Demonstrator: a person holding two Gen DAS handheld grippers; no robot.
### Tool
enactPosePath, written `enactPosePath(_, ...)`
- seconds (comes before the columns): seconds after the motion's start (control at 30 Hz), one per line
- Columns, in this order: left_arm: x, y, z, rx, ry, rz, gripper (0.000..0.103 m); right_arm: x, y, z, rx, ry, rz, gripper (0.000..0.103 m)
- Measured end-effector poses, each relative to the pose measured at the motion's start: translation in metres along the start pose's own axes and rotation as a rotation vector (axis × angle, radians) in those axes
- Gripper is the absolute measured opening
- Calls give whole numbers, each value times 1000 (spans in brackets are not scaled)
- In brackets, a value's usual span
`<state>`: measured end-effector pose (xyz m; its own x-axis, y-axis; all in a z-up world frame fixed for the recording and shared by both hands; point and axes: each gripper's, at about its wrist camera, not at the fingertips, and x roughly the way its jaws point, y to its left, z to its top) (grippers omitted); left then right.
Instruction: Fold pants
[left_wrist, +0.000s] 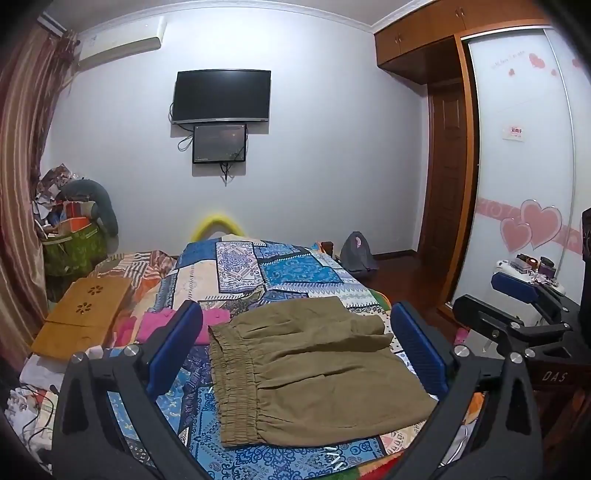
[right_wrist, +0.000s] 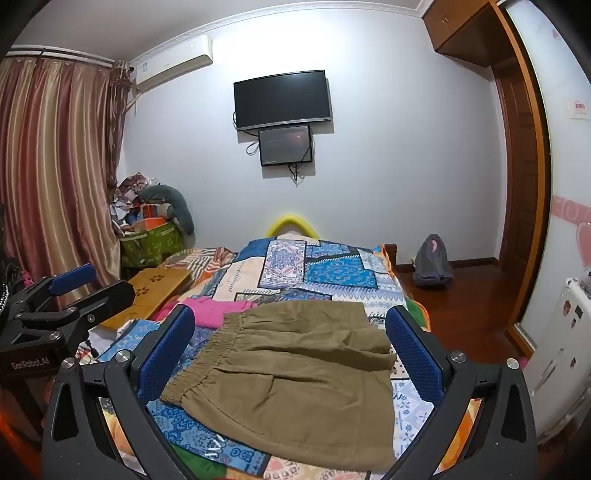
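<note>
Left gripper (left_wrist: 297, 345) with blue fingers (left_wrist: 177, 345) spread as wide as they go, gripping nothing, held above the bed; right gripper (right_wrist: 290, 350) likewise spread wide and bare between its fingers (right_wrist: 168, 350), alongside the left, both tipped slightly down; right gripper also seen at the right edge of the left view (left_wrist: 517, 306), left gripper at the left edge of the right view (right_wrist: 55, 306). Framed between each pair of fingers but lower, on the bed: olive pants (left_wrist: 317, 369), lying flat on the patchwork quilt (left_wrist: 280, 269), folded over themselves, elastic waistband (left_wrist: 232, 384) toward the left, free of both grippers. Just past the waistband, a pink garment (left_wrist: 166, 325), partly behind the left finger; farther left, a wooden lap tray (left_wrist: 85, 314) on the bed. Beyond the bed, a white wall with a dark TV (left_wrist: 221, 96) and a smaller screen (left_wrist: 219, 144) beneath it; striped curtains (right_wrist: 55, 166) at left; a grey backpack (right_wrist: 432, 266) on the wooden floor at right, near the wardrobe (left_wrist: 524, 166).
</note>
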<state>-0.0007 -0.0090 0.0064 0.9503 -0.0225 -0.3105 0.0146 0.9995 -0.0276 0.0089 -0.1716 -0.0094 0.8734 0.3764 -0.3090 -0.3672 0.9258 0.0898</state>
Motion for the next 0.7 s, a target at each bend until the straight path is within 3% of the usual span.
enactPosePath(0.7, 3, 1, -5, -3, 5, -3, 103, -4, -3, 0, 15, -5, -6, 103)
